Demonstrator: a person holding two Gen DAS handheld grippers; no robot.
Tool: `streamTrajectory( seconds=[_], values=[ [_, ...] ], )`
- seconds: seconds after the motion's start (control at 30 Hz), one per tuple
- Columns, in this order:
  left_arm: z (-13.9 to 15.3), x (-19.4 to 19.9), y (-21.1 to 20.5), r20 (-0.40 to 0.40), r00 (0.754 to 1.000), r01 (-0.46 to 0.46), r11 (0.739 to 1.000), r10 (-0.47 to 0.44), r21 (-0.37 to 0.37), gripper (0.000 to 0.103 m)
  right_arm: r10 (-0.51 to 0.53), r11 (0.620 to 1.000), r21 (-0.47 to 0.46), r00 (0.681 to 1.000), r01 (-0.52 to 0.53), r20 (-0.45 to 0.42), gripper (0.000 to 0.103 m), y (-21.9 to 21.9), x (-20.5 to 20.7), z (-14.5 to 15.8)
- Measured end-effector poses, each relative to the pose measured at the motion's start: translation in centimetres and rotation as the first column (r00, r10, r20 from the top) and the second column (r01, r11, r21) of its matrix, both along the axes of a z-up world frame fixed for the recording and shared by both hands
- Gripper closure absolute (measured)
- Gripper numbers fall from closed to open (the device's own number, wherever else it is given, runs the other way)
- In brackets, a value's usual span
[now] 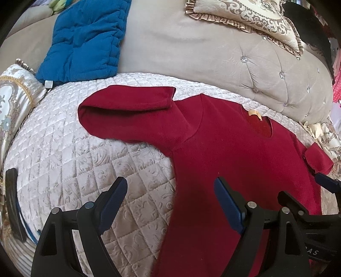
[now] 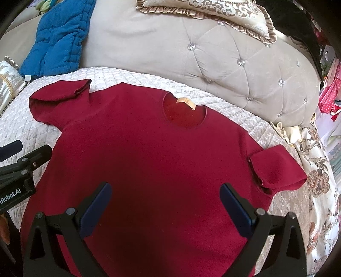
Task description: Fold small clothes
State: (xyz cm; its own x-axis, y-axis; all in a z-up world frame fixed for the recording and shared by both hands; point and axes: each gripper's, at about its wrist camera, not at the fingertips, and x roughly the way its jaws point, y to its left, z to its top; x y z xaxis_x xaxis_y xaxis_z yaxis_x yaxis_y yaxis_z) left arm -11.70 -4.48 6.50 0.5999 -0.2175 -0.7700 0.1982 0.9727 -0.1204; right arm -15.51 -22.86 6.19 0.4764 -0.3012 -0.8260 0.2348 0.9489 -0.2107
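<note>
A small dark red long-sleeved top lies flat, neck away from me, on a quilted cream sofa cover. Both sleeves are folded back on themselves: the left sleeve at the upper left, the right sleeve at the right. It also shows in the left wrist view. My left gripper is open and empty over the top's left edge. My right gripper is open and empty above the top's middle.
A blue padded jacket lies at the back left. Ornate ruffled cushions and a tufted beige sofa back stand behind. A floral cloth hangs at the right. Black objects lie at the cover's left edge.
</note>
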Motion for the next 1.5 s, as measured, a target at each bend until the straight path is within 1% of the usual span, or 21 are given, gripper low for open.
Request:
streamTrajectory(
  seconds=[0.2, 0.3, 0.37, 0.47, 0.6, 0.7, 0.83, 0.9, 0.93, 1.0, 1.03, 1.07, 1.1, 1.13, 1.17, 1.23, 1.3, 1.33, 1.37, 1.43, 1.5],
  values=[
    [-0.2, 0.0, 0.8, -0.015, 1.000, -0.009, 1.000, 0.009, -0.027, 0.038, 0.008, 1.000, -0.003, 1.000, -0.008, -0.002, 0.000, -0.1, 0.8, 0.1],
    [-0.1, 0.0, 1.7, -0.019, 1.000, -0.025, 0.998, 0.024, -0.050, 0.038, 0.046, 0.998, 0.042, 0.999, -0.046, 0.011, 0.001, -0.2, 1.9, 0.5],
    [0.1, 0.1, 2.6, -0.015, 0.999, -0.042, 0.998, 0.041, -0.056, 0.038, 0.088, 0.990, 0.111, 0.996, -0.090, 0.022, 0.008, -0.1, 3.1, 0.7],
    [0.2, 0.8, 3.5, -0.012, 0.997, -0.070, 0.996, 0.070, -0.063, 0.038, 0.132, 0.962, 0.235, 0.990, -0.138, 0.045, 0.016, 0.2, 5.4, 0.9],
    [0.0, 2.5, 4.7, -0.010, 0.994, -0.105, 0.993, 0.105, -0.057, 0.038, 0.164, 0.913, 0.362, 0.982, -0.186, 0.091, 0.017, 1.3, 9.2, 0.9],
    [-0.2, 3.8, 5.5, -0.006, 0.991, -0.130, 0.990, 0.130, -0.059, 0.038, 0.181, 0.885, 0.414, 0.977, -0.213, 0.116, 0.017, 2.5, 12.3, 0.6],
    [-1.0, 5.1, 6.2, -0.016, 0.988, -0.158, 0.985, 0.157, -0.069, 0.038, 0.183, 0.832, 0.507, 0.974, -0.226, 0.135, 0.017, 3.7, 16.7, -0.4],
    [-1.6, 5.5, 6.5, -0.023, 0.986, -0.169, 0.983, 0.168, -0.067, 0.038, 0.178, 0.816, 0.537, 0.977, -0.215, 0.119, 0.017, 4.2, 18.5, -1.3],
    [-2.0, 5.7, 6.6, -0.028, 0.985, -0.174, 0.983, 0.172, -0.064, 0.038, 0.175, 0.814, 0.544, 0.979, -0.203, 0.103, 0.018, 4.6, 19.5, -1.9],
    [-2.8, 6.1, 6.9, -0.044, 0.982, -0.184, 0.981, 0.181, -0.062, 0.038, 0.186, 0.807, 0.557, 0.980, -0.197, 0.077, 0.030, 5.1, 21.0, -3.2],
    [-3.1, 6.3, 7.0, -0.054, 0.981, -0.188, 0.980, 0.185, -0.065, 0.038, 0.195, 0.804, 0.561, 0.979, -0.198, 0.067, 0.047, 5.3, 21.6, -3.7],
    [-3.3, 6.5, 7.1, -0.062, 0.980, -0.192, 0.979, 0.188, -0.067, 0.038, 0.201, 0.805, 0.559, 0.978, -0.199, 0.059, 0.069, 5.6, 22.1, -4.1],
    [-3.6, 6.7, 7.3, -0.070, 0.979, -0.197, 0.978, 0.193, -0.068, 0.038, 0.202, 0.810, 0.551, 0.978, -0.200, 0.057, 0.076, 5.7, 22.4, -4.3],
    [-3.8, 6.8, 7.4, -0.073, 0.978, -0.201, 0.977, 0.196, -0.066, 0.038, 0.198, 0.814, 0.544, 0.978, -0.204, 0.070, 0.080, 5.7, 22.5, -4.4],
    [-3.9, 6.9, 7.5, -0.074, 0.977, -0.204, 0.977, 0.199, -0.064, 0.038, 0.196, 0.815, 0.541, 0.977, -0.208, 0.082, 0.086, 5.7, 22.6, -4.3],
    [-4.1, 6.9, 7.5, -0.074, 0.977, -0.206, 0.977, 0.202, -0.058, 0.038, 0.191, 0.819, 0.532, 0.976, -0.217, 0.104, 0.091, 5.3, 22.4, -3.7],
    [-4.1, 6.9, 7.6, -0.069, 0.976, -0.211, 0.976, 0.207, -0.055, 0.038, 0.176, 0.808, 0.544, 0.974, -0.225, 0.141, 0.093, 4.4, 21.6, -2.4],
    [-4.0, 6.8, 7.5, -0.069, 0.975, -0.214, 0.975, 0.210, -0.055, 0.038, 0.171, 0.799, 0.554, 0.972, -0.233, 0.162, 0.094, 3.7, 21.0, -1.4],
    [-3.9, 6.8, 7.6, -0.067, 0.975, -0.216, 0.975, 0.212, -0.056, 0.038, 0.166, 0.799, 0.551, 0.969, -0.242, 0.184, 0.094, 3.2, 20.2, -0.5],
    [-3.7, 6.6, 7.6, -0.061, 0.974, -0.223, 0.974, 0.219, -0.052, 0.039, 0.152, 0.808, 0.529, 0.959, -0.259, 0.238, 0.097, 1.6, 18.3, 1.9],
    [-3.3, 6.3, 7.6, -0.055, 0.973, -0.226, 0.973, 0.223, -0.053, 0.039, 0.118, 0.812, 0.524, 0.952, -0.257, 0.283, 0.097, -0.5, 16.5, 4.1]
  ],
)
